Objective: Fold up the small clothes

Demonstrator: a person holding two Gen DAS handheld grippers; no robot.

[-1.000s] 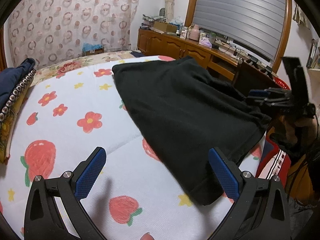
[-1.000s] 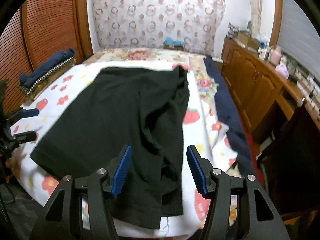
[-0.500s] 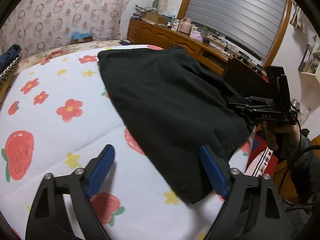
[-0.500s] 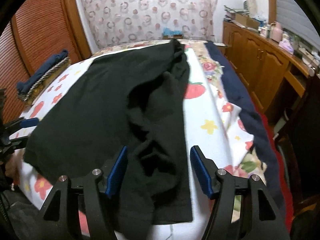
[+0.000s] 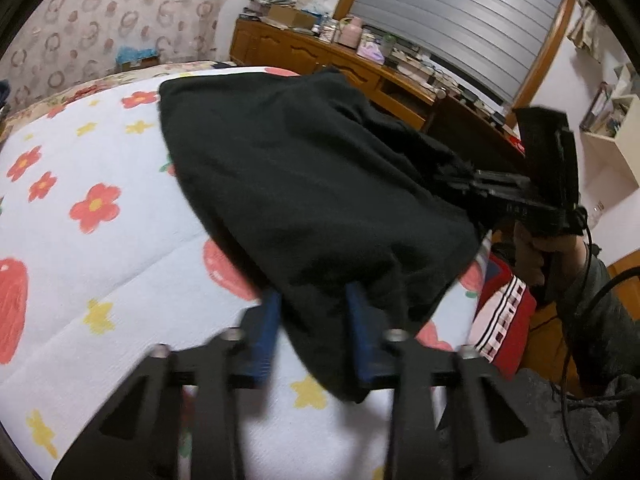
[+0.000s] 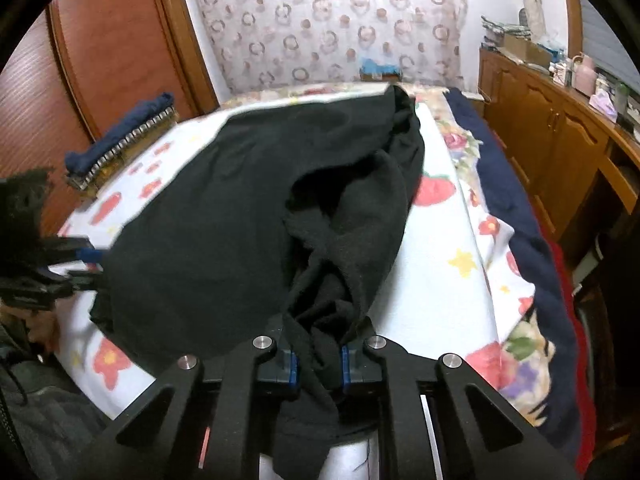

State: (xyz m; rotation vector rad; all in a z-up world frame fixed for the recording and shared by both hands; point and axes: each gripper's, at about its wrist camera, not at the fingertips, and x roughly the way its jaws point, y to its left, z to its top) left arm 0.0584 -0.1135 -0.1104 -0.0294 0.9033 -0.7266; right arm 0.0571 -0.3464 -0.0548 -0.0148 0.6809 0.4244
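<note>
Left wrist view shows our left gripper (image 5: pixel 314 322) with its blue pads just closed onto the near corner of the black garment (image 5: pixel 304 184), cloth bunched between them. Across the bed at about three o'clock, our right gripper (image 5: pixel 460 184) bites the other near corner, a hand (image 5: pixel 532 252) wrapped round its handle.

From the right wrist view, the right gripper (image 6: pixel 316 360) has likewise just clamped a twisted fold of the garment (image 6: pixel 224 232), and the left gripper (image 6: pixel 86 264) sits at nine o'clock on the hem. We judge both corners are pinched so the near edge can be lifted together and carried toward twelve o'clock for a fold.

The garment lies spread on the flowered sheet (image 5: pixel 100 208), its right side rumpled.

As for containers, a cardboard box (image 5: pixel 290 16) sits on the wooden sideboard (image 5: pixel 304 54); its contents we cannot tell.
</note>
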